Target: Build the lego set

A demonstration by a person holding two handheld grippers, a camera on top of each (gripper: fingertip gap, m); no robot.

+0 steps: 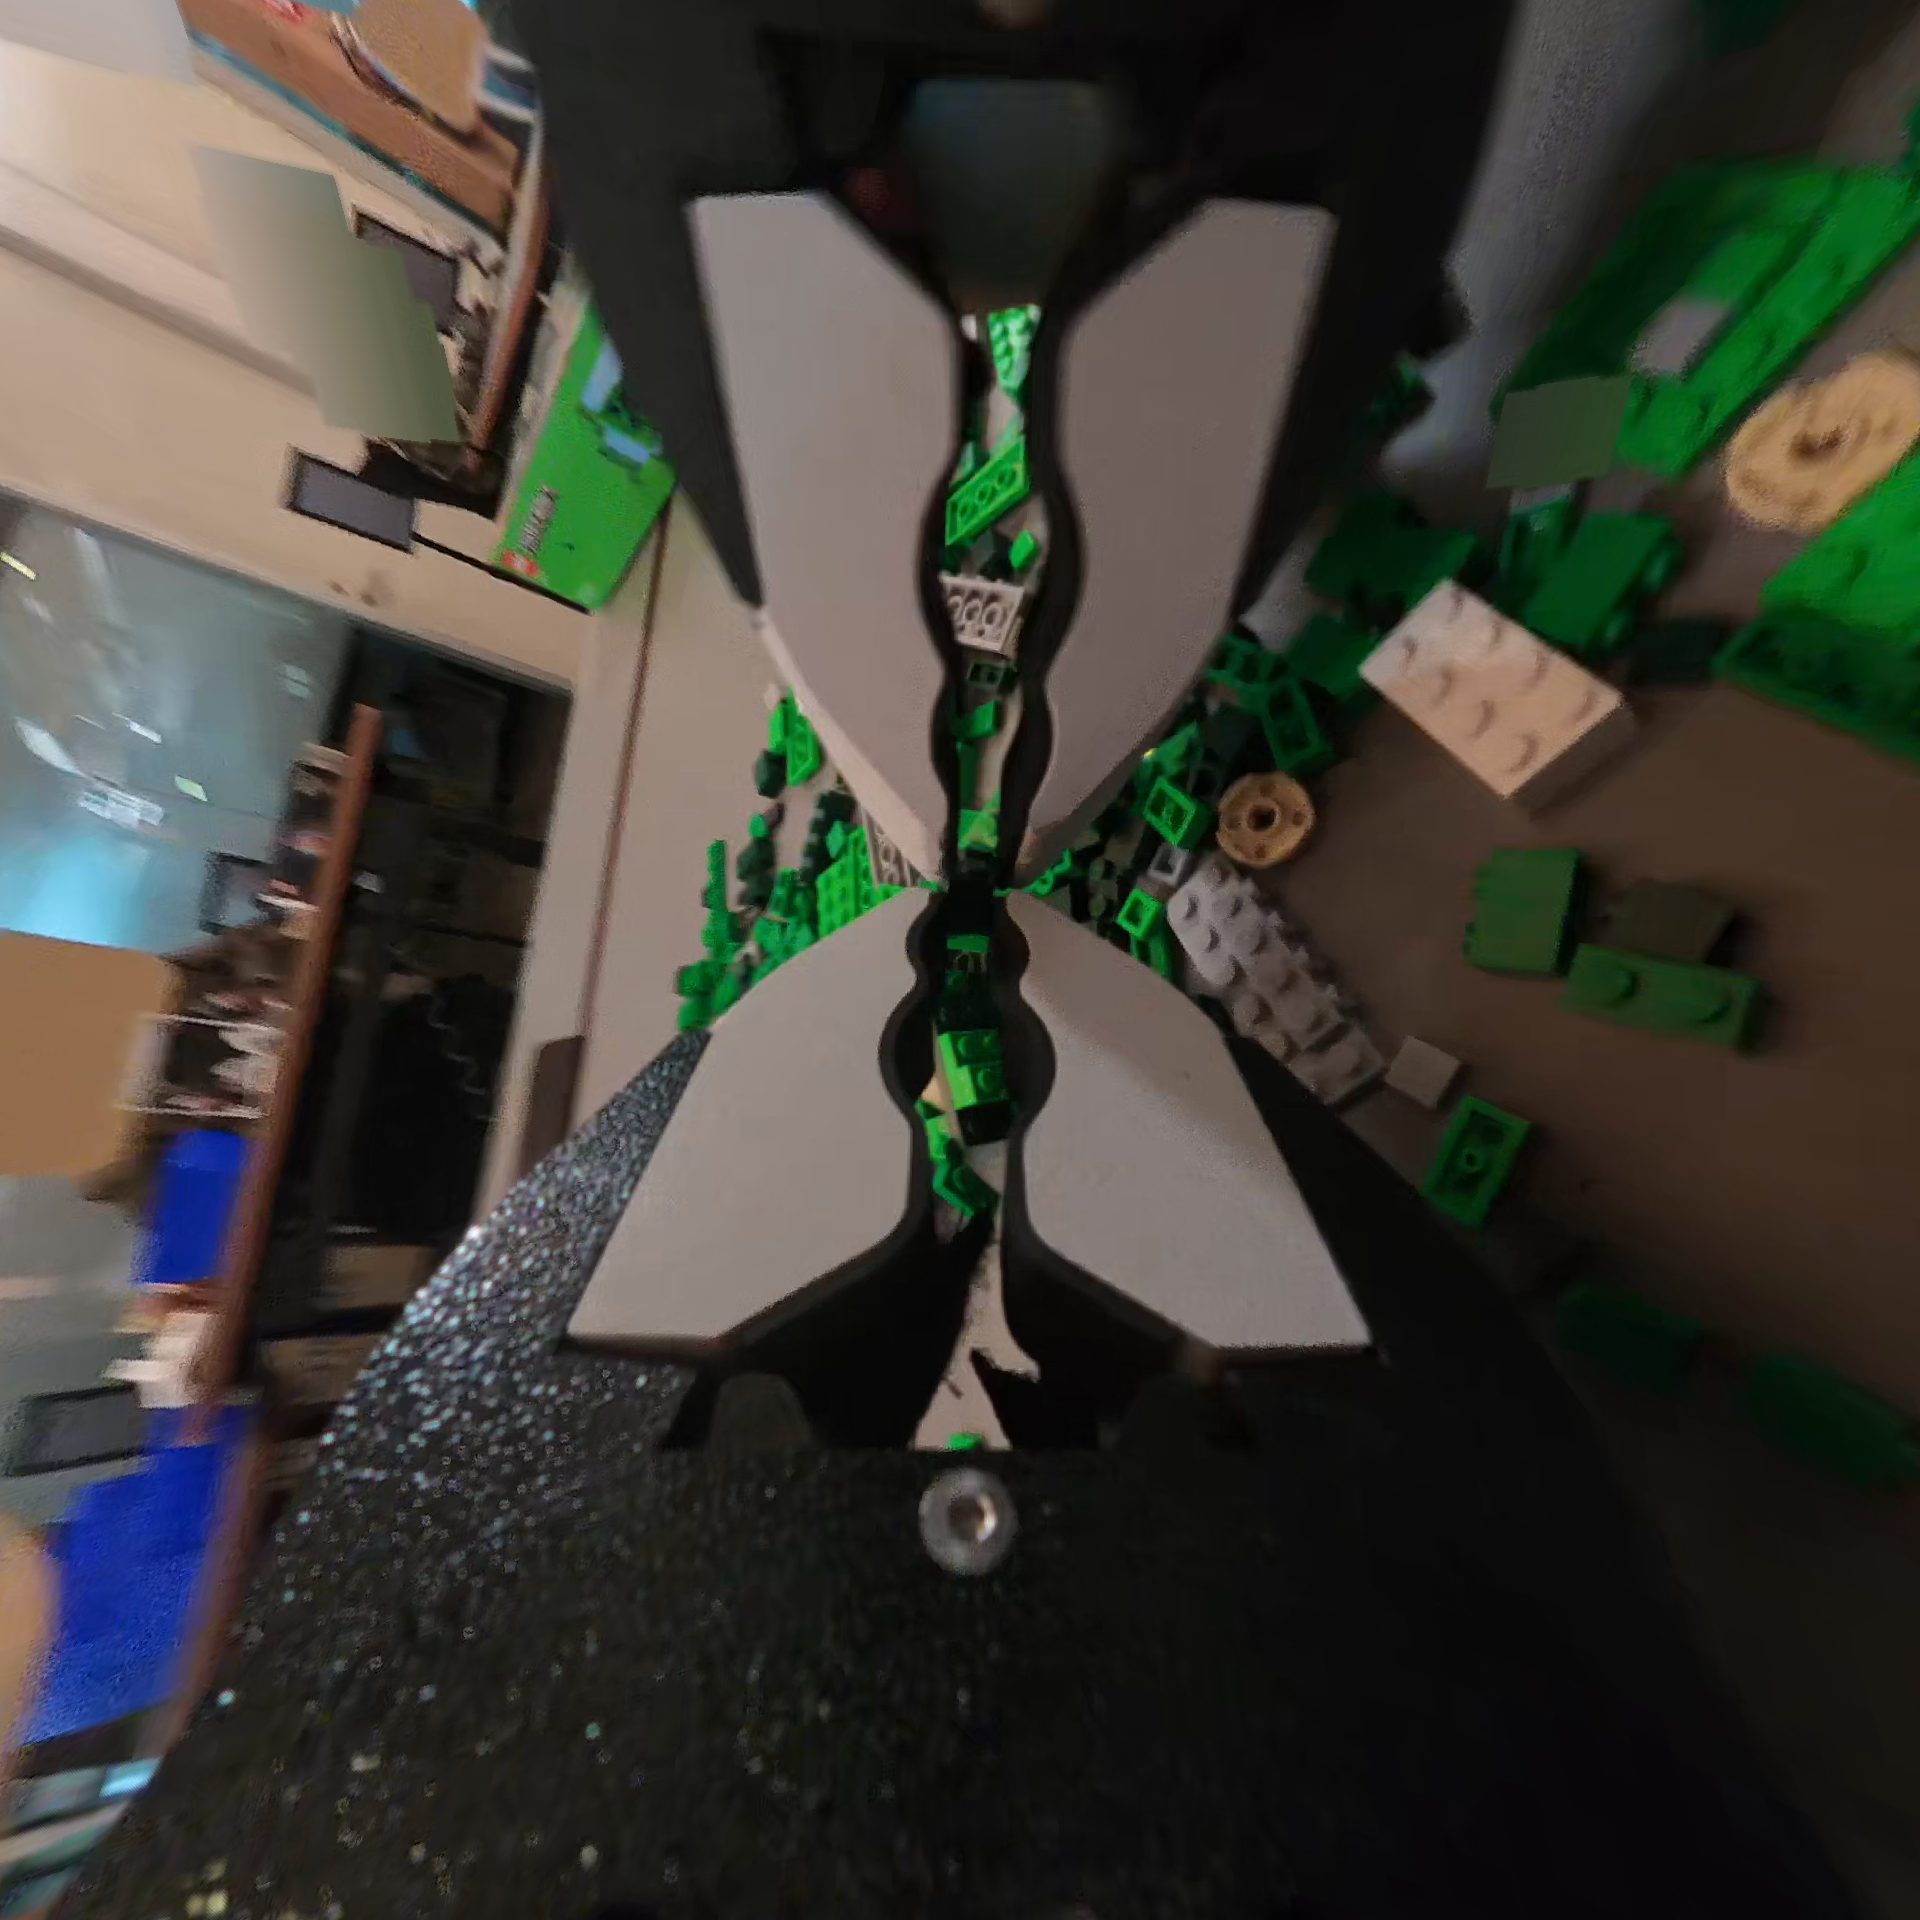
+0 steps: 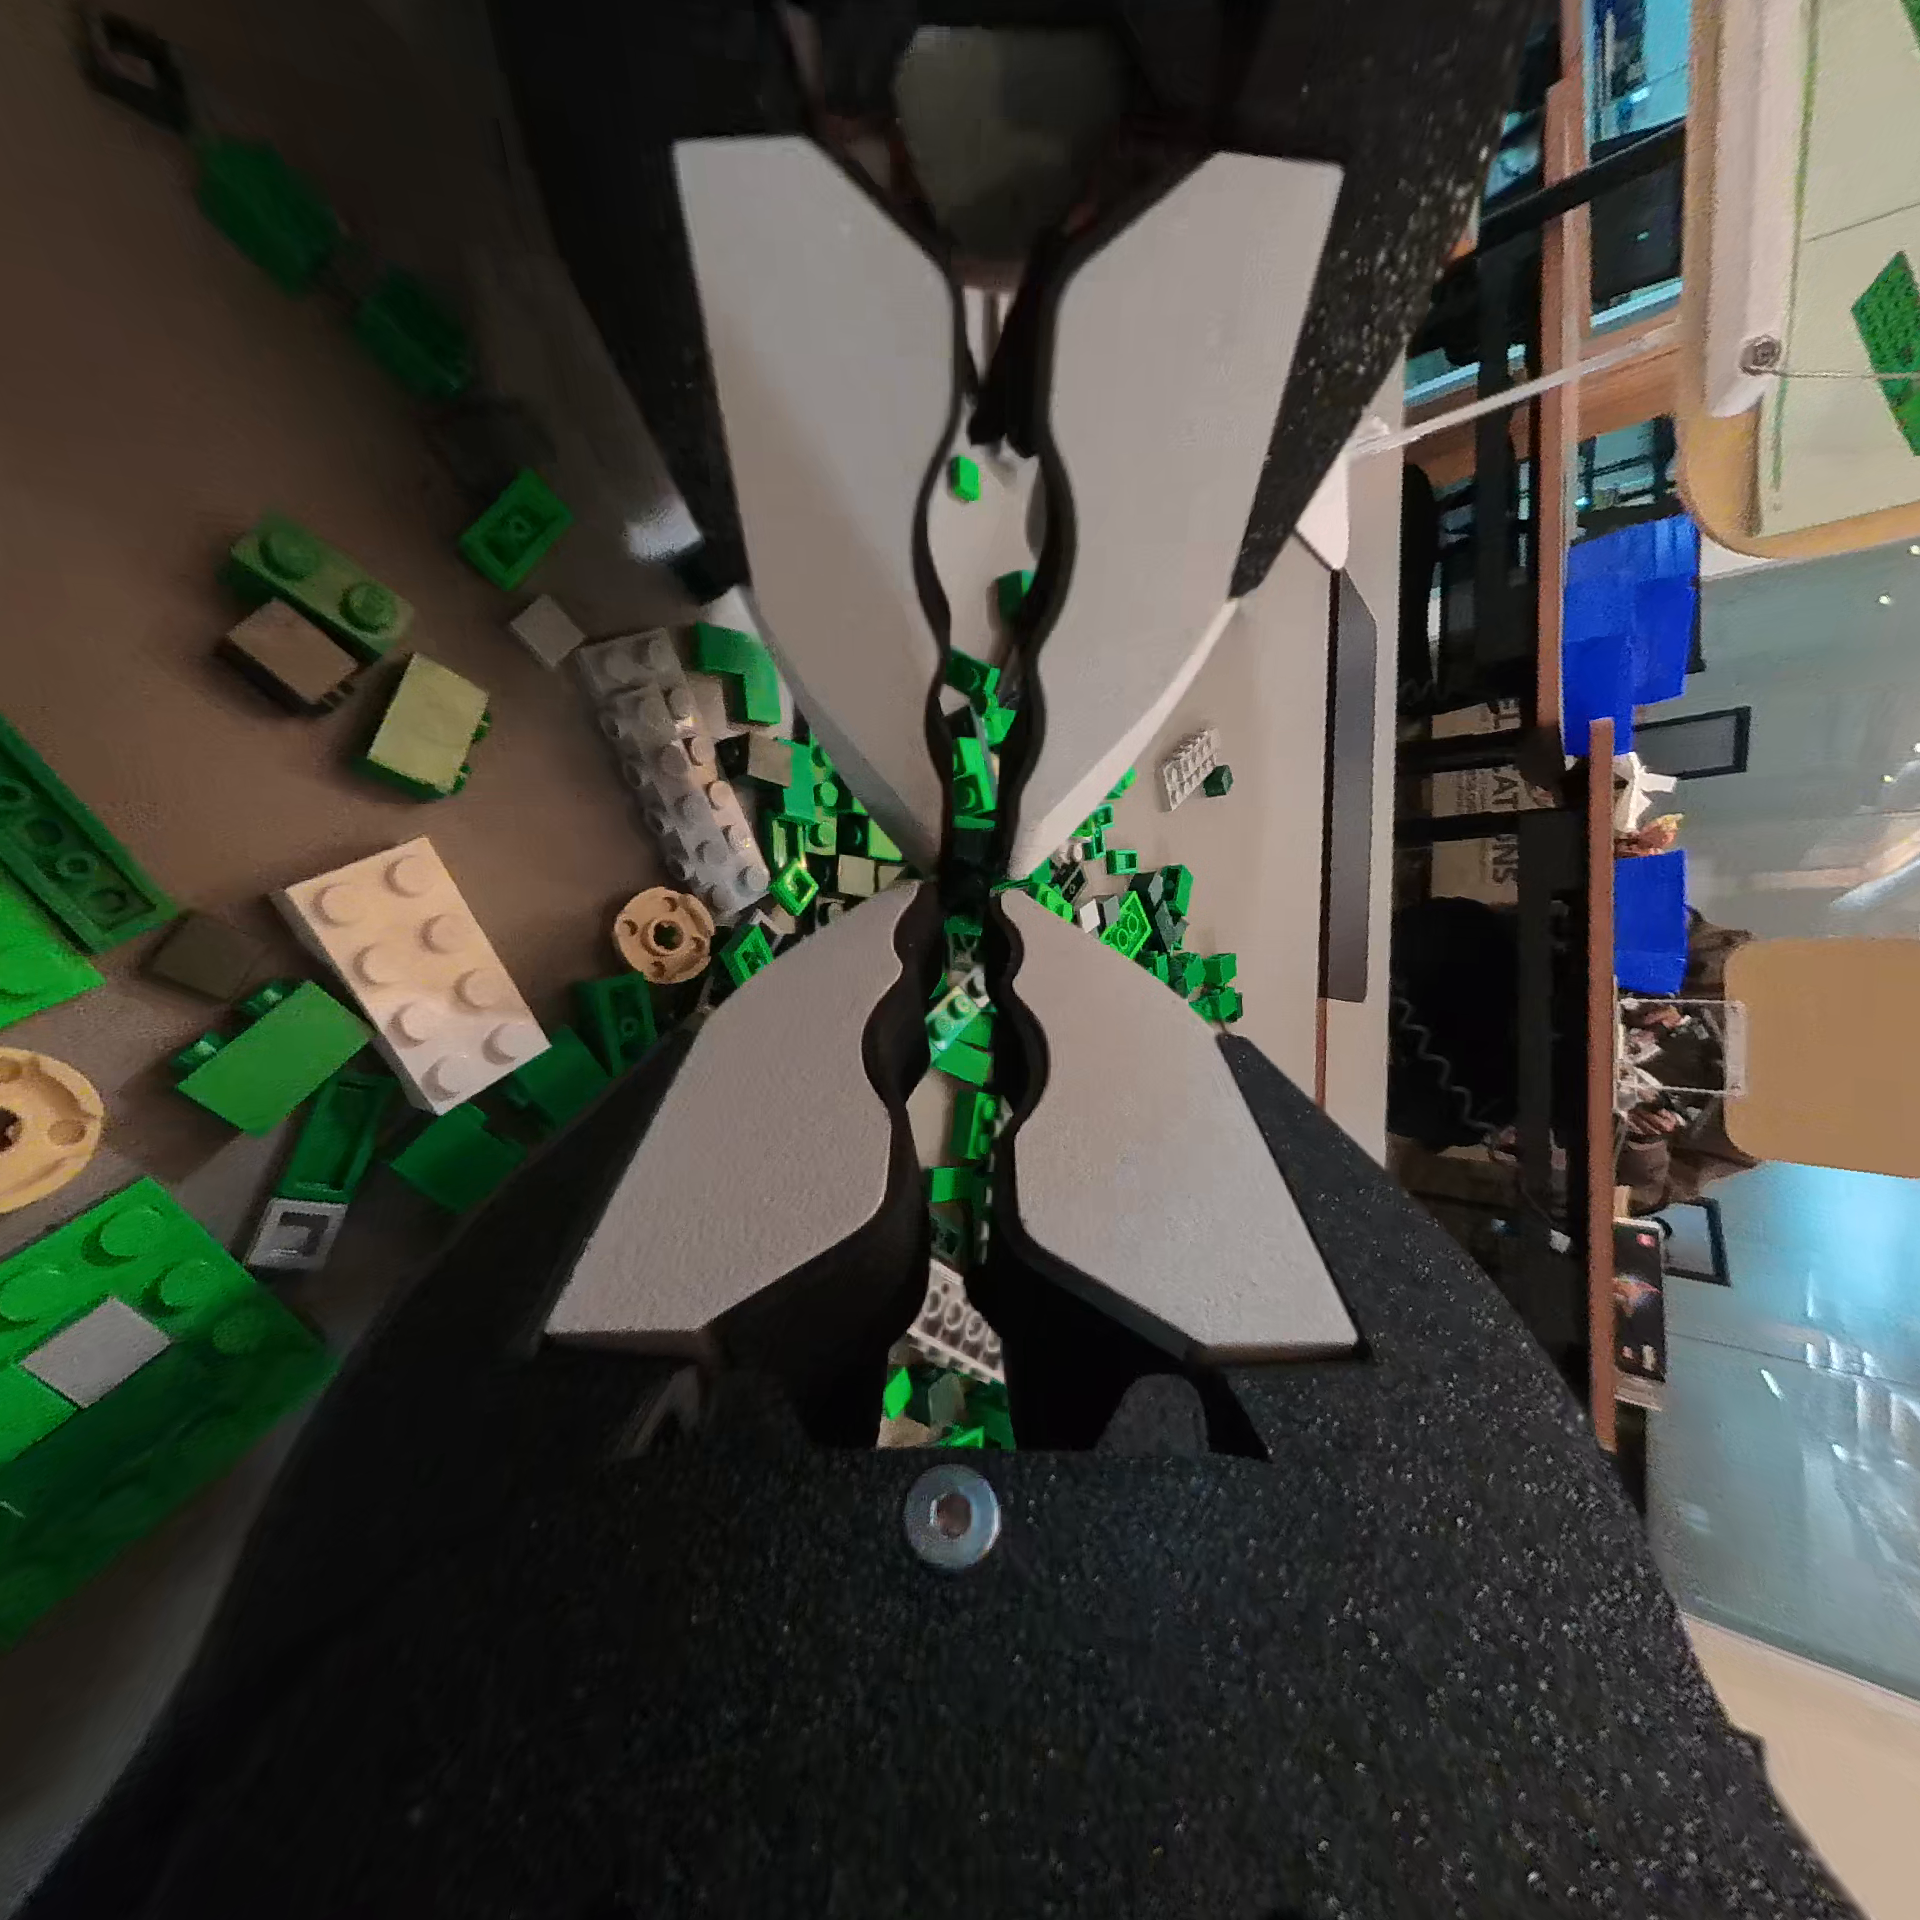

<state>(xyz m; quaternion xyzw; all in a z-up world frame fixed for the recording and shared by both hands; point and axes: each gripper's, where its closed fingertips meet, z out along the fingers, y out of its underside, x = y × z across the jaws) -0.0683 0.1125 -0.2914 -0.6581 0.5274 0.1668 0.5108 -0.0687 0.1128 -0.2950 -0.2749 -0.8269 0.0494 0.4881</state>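
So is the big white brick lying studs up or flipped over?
Studs up. The white brick lies flat on the table, two rows of round studs facing upward, beside a tan round piece.

Many small green lego pieces [image 2: 1143,925] lie in a loose heap on the desk; beside them a white studded brick [image 2: 410,971] lies flat.

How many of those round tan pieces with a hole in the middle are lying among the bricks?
2 in the right wrist view: a small round tan piece beside the white brick, and a larger round tan piece at the left edge. The pile may hide more.
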